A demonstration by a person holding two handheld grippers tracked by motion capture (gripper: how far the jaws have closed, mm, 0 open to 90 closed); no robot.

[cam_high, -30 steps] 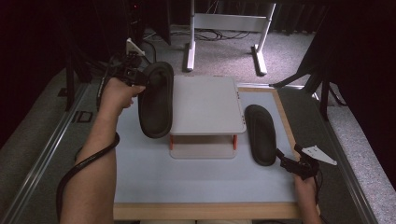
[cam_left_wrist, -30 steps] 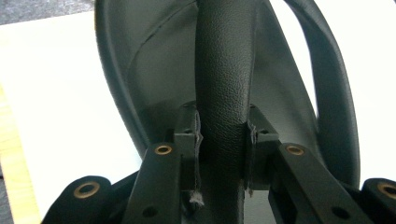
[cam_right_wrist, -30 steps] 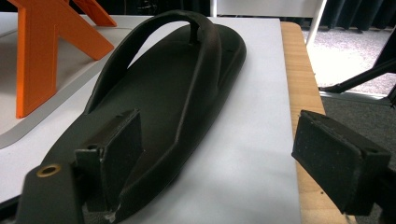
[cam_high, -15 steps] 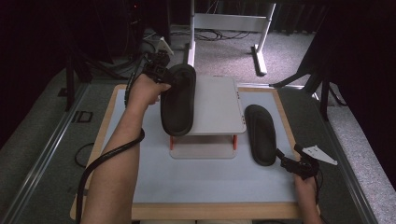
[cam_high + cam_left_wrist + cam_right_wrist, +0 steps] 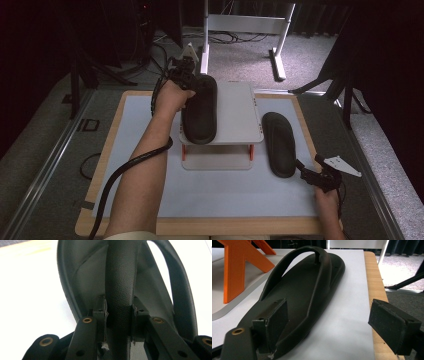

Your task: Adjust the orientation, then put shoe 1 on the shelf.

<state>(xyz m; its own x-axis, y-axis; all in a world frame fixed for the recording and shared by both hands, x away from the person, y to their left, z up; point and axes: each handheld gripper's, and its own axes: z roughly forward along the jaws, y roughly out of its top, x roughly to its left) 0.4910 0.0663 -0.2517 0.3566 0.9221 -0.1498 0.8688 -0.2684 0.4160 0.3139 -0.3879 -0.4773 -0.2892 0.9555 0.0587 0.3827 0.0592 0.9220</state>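
A black flip-flop [image 5: 200, 112] lies lengthwise over the left part of a grey stand top [image 5: 237, 112]; I cannot tell if it rests on it. My left gripper [image 5: 194, 80] is at its far end, shut on the flip-flop's strap [image 5: 118, 290], which runs up between the pads [image 5: 100, 315]. A second black flip-flop [image 5: 279, 142] lies flat on the white mat, to the right of the stand. My right gripper [image 5: 306, 171] stands open just behind the second flip-flop's [image 5: 307, 287] near end. Its pads [image 5: 274, 317] hold nothing.
The stand has orange legs [image 5: 234, 270] and a lower shelf [image 5: 217, 162]. It sits on a white mat [image 5: 145, 125] framed by a wooden board [image 5: 307, 125]. A white frame [image 5: 245, 22] and dark tripod legs [image 5: 345, 75] stand on the floor beyond the table.
My left hand has carried the flip-flop to the right, from beside the stand's left edge to over its top. The right gripper and the second flip-flop have not moved.
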